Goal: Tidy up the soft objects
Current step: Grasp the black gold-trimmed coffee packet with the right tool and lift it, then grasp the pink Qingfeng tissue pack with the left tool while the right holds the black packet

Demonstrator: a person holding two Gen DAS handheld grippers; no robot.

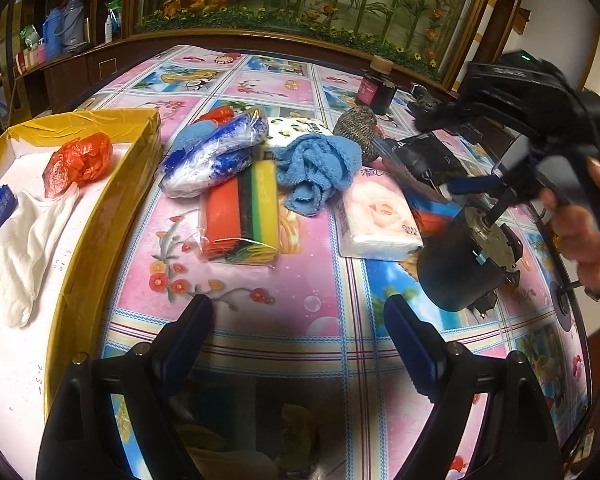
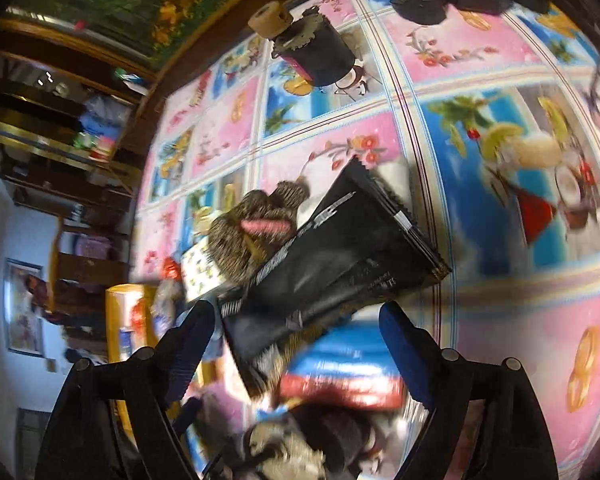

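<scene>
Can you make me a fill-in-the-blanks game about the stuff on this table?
1. The crumpled red plastic bag lies inside the ____ box.
2. The fluffy towel beside the tissue pack is coloured ____.
3. The left gripper has its fingers ____, holding nothing.
4. The sponge pack lies on the ____ tablecloth.

Missing words: yellow; blue; open; flowery

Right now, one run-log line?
left gripper: open, empty | right gripper: open over black pouch | yellow box: white cloth, red bag

The bench (image 1: 284, 280) carried a yellow box (image 1: 112, 184), sponges (image 1: 240, 216), a blue towel (image 1: 316, 164), tissues (image 1: 376, 216) and a bottle (image 1: 374, 88).
</scene>
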